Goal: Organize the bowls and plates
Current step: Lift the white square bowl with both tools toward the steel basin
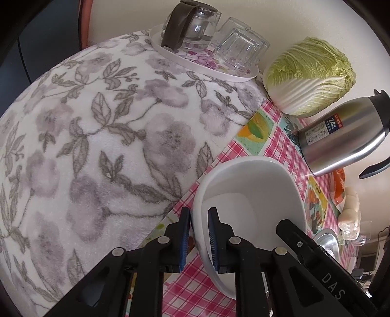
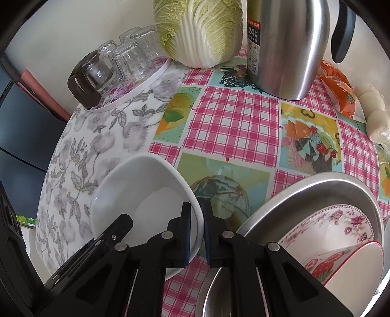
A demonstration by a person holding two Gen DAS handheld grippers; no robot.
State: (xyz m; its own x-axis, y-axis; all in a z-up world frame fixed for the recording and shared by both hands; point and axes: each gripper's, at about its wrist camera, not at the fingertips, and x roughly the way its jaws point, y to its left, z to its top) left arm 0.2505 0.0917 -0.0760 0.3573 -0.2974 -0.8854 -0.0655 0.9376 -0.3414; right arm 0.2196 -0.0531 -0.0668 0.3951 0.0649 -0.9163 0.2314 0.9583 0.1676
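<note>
Item: plain white glazed ceramic bowl (image 2: 143, 195), deep, empty, tilted; the landmark for all entries below. It sits above the join of two table coverings.

Left gripper (image 1: 199, 240): black with blue pads, jaws clamped across the bowl's rim, one pad inside, one outside.

Right gripper (image 2: 198, 230): black, jaws pinched on the opposite rim of the same bowl, one finger each side of the wall.

Right of the bowl: wide dull aluminium basin (image 2: 316, 192) holding a white bowl with pink rose print (image 2: 341, 225), and, nested lower, a white bowl with red rim and red motif (image 2: 351, 265). A further shiny metal vessel (image 2: 214, 292) shows under the right gripper; its type cannot be told.

Beyond the bowl, at the wall: round white tray with purple flower print (image 1: 241, 77) carrying upturned clear ribbed drinking glasses (image 1: 241, 50) and a clear glass pot with dark brown handle (image 1: 185, 24); a pale green napa cabbage (image 1: 312, 75); a brushed steel vacuum jug with black handle (image 2: 282, 48); an orange plastic packet (image 2: 338, 92).

Surface: pink-checked oilcloth with picture panels (image 2: 231, 126), with a grey-and-lilac floral fleece cloth (image 1: 97, 136) to the bowl's left. Cream wall (image 1: 292, 19) behind.
</note>
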